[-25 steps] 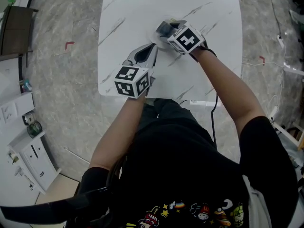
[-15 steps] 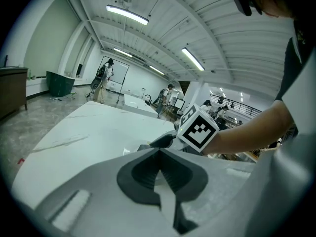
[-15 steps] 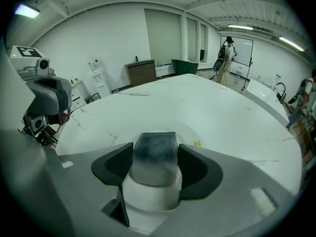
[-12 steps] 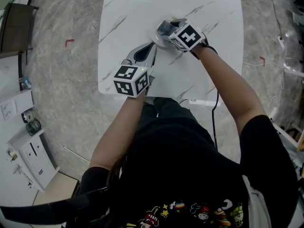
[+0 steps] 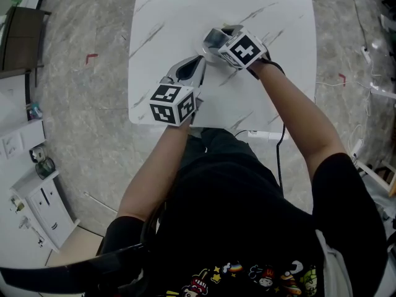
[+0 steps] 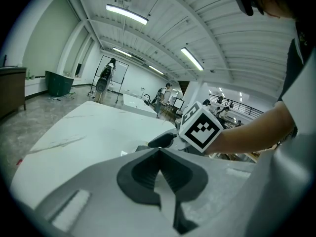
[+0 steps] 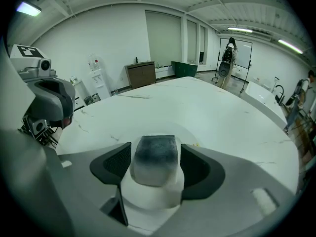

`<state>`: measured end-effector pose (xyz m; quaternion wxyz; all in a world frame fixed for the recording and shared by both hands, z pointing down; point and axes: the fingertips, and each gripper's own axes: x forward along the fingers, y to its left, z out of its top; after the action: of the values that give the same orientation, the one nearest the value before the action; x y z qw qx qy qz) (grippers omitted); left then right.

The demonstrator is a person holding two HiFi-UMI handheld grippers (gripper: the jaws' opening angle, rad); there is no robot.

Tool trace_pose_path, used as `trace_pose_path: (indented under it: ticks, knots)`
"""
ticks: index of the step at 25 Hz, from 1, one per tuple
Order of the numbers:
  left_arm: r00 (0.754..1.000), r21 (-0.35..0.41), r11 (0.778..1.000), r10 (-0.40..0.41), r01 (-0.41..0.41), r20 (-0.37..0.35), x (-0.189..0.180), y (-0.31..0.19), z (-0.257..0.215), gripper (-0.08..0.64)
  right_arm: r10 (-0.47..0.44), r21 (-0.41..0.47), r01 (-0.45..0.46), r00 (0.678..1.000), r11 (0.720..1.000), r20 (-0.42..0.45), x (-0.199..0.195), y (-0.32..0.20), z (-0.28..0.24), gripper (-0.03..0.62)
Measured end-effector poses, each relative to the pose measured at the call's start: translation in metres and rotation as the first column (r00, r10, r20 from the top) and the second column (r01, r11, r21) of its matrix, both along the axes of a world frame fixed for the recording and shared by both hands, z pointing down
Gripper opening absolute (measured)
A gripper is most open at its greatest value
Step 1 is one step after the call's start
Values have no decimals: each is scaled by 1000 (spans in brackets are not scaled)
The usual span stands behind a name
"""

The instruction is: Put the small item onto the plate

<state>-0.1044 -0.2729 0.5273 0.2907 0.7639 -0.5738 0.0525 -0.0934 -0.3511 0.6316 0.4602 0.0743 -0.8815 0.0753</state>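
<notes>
A white plate [image 5: 209, 53] sits mid-table on the white marble table [image 5: 179, 11]. On it rests the small item [image 5: 215, 38], a white block with a grey top [image 7: 154, 154]. My right gripper [image 5: 213, 42] points steeply down over the plate. Its jaws have just been opening and stand on either side of the item, with thin gaps at the pads [image 7: 116, 164]. My left gripper [image 5: 199, 60] lies low near the table's front left, aimed at the plate. It is shut with nothing in it, and its pads [image 6: 148, 174] meet at the tip.
The table's near edge [image 5: 204, 124] runs just in front of the person's body. A brown cabinet [image 5: 21, 33] and white units [image 5: 37, 190] stand on the grey floor at the left. A cable [image 5: 281, 141] hangs by the right arm. People stand far off [image 6: 106, 78].
</notes>
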Motion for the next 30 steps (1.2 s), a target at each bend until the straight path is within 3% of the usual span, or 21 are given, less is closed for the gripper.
trace_pose_path:
  ticks: [3,6,11,18,22,30]
  knots:
    - [1000,2,1000,3,-3,5,-2,0,-1,0,34,-1,-34,998,999,51,2,1,-13,336]
    - [1000,7,1000,13,-13,14,-3,1,-5,0,95,21,-100,984,995,151,4,0,-41,280]
    - [999,28,999,39,-40,21,-2,-2,-18,0,222,19,-242,916,970,334,18,3,-92,158]
    - [993,100,989,103,-108,57,1,4,-55,0,373,30,-443,788,896,490,62,21,-161,24]
    - [987,177,973,134,-148,93,3,10,-87,0,432,33,-534,716,845,549,84,42,-194,20]
    - [986,267,954,101,-134,133,0,26,-122,0,485,96,-645,656,758,578,96,71,-214,18]
